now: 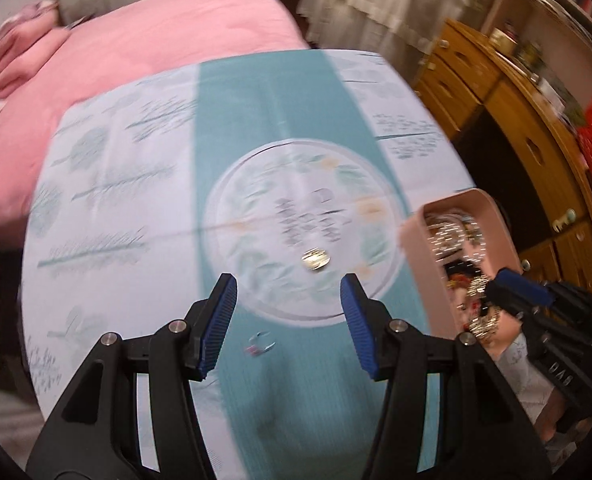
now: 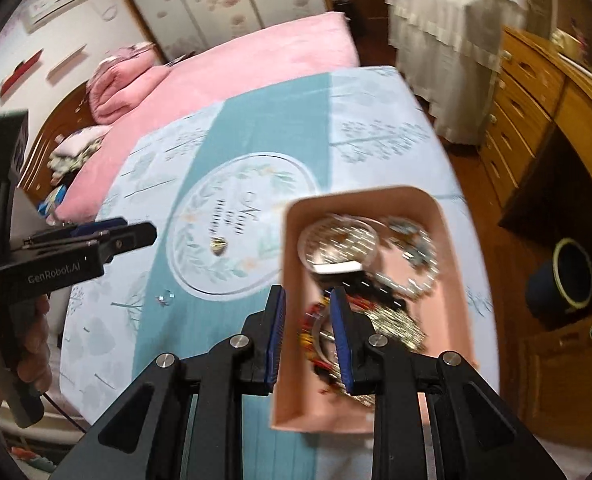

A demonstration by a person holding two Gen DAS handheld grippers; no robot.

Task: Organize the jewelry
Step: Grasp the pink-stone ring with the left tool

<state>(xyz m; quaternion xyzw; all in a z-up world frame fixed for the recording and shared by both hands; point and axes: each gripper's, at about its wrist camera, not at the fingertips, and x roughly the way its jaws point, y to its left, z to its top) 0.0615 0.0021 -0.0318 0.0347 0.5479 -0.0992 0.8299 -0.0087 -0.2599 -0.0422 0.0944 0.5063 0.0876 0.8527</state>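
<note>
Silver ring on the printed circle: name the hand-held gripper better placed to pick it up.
Left. The left hand-held gripper is open, with the silver ring just ahead between its fingers. The right hand-held gripper straddles the pink tray's wall.

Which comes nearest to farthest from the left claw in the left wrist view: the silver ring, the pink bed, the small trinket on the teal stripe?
From the left claw:
1. Small trinket, just below, between its fingers.
2. Silver ring, ahead on the round print.
3. Pink bed, far beyond the cloth.
</note>
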